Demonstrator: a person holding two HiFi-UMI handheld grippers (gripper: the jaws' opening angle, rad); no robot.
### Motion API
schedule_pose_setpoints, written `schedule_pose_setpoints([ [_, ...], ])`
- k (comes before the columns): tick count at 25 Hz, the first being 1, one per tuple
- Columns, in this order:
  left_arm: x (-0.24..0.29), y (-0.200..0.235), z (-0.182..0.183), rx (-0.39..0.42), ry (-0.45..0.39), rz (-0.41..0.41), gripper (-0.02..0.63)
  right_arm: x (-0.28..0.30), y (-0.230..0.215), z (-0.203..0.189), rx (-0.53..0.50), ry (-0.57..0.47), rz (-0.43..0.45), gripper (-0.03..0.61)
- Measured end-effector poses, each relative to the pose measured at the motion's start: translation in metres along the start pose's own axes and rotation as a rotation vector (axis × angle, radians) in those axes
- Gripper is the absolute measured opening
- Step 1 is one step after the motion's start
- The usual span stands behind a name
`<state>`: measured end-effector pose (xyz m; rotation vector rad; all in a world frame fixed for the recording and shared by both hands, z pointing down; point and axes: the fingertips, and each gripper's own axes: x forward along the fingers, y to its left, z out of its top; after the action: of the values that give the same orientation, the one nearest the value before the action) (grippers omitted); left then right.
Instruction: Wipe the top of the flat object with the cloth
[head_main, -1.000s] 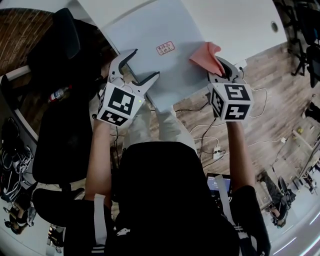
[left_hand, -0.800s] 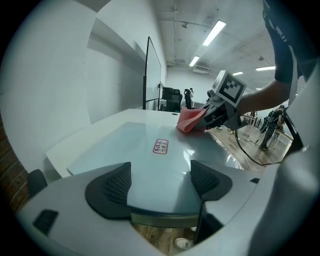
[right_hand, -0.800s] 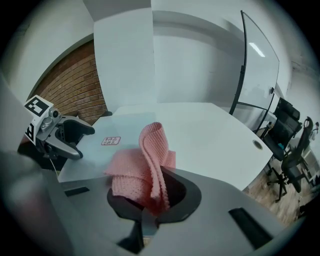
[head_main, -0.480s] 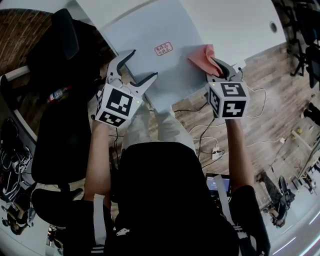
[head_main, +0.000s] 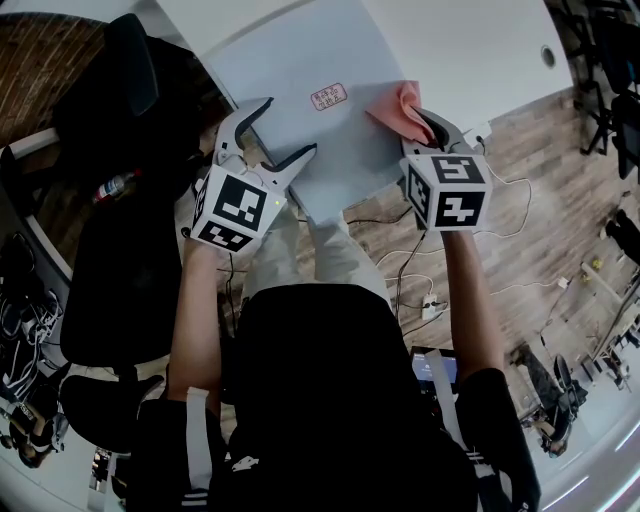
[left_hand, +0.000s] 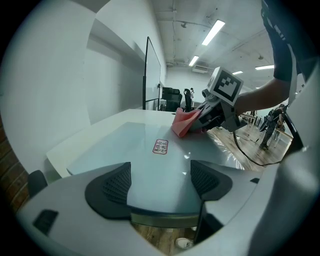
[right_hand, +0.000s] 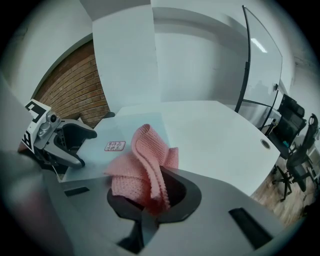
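The flat object is a pale blue-grey board (head_main: 300, 70) (left_hand: 145, 150) (right_hand: 130, 125) with a small red-printed label (head_main: 330, 96) (left_hand: 160, 146) (right_hand: 115, 146), lying on the white table (head_main: 470, 40). A crumpled pink knitted cloth (head_main: 397, 110) (right_hand: 142, 170) (left_hand: 184, 121) rests on the board's right edge, and my right gripper (head_main: 425, 128) (right_hand: 150, 197) is shut on it. My left gripper (head_main: 268, 135) (left_hand: 161, 182) is open at the board's near left corner, jaws spread above the board's edge with nothing between them.
Black office chairs (head_main: 120, 90) stand to the left of the table. Cables and a power strip (head_main: 432, 305) lie on the wooden floor (head_main: 530, 230) at the right. The person's legs (head_main: 320, 250) are under the table's near edge. A whiteboard (right_hand: 260, 65) stands beyond the table.
My right gripper has slid the pink cloth a little to the left and inward over the board. The left gripper has stayed in place.
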<state>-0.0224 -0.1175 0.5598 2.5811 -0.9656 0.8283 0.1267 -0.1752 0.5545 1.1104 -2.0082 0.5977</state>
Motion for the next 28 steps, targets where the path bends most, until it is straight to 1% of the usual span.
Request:
schedule_pose_setpoints([
  [3,0.001,0.000,0.001,0.002,-0.004,-0.001,0.365,0.007,0.013,0.006,-0.026,0.001,0.023,0.044],
  [6,0.001,0.001,0.011,0.032,-0.024,-0.011,0.365,0.015,0.029,0.014,-0.079,0.007,0.035,0.044],
  [11,0.002,0.002,-0.001,-0.003,-0.002,-0.001,0.365,0.028,0.063,0.026,-0.124,0.011,0.100,0.044],
  [15,0.000,0.001,0.003,0.011,-0.012,-0.004,0.365,0.032,0.091,0.035,-0.162,-0.004,0.140,0.044],
  [19,0.000,0.002,-0.003,0.001,-0.004,0.001,0.365,0.037,0.114,0.039,-0.228,-0.007,0.160,0.044],
  [22,0.001,0.001,-0.002,0.003,-0.006,0.001,0.364,0.038,0.125,0.039,-0.257,-0.007,0.181,0.044],
  [28,0.002,0.000,-0.001,0.004,-0.011,0.005,0.364,0.039,0.130,0.039,-0.265,-0.012,0.199,0.044],
])
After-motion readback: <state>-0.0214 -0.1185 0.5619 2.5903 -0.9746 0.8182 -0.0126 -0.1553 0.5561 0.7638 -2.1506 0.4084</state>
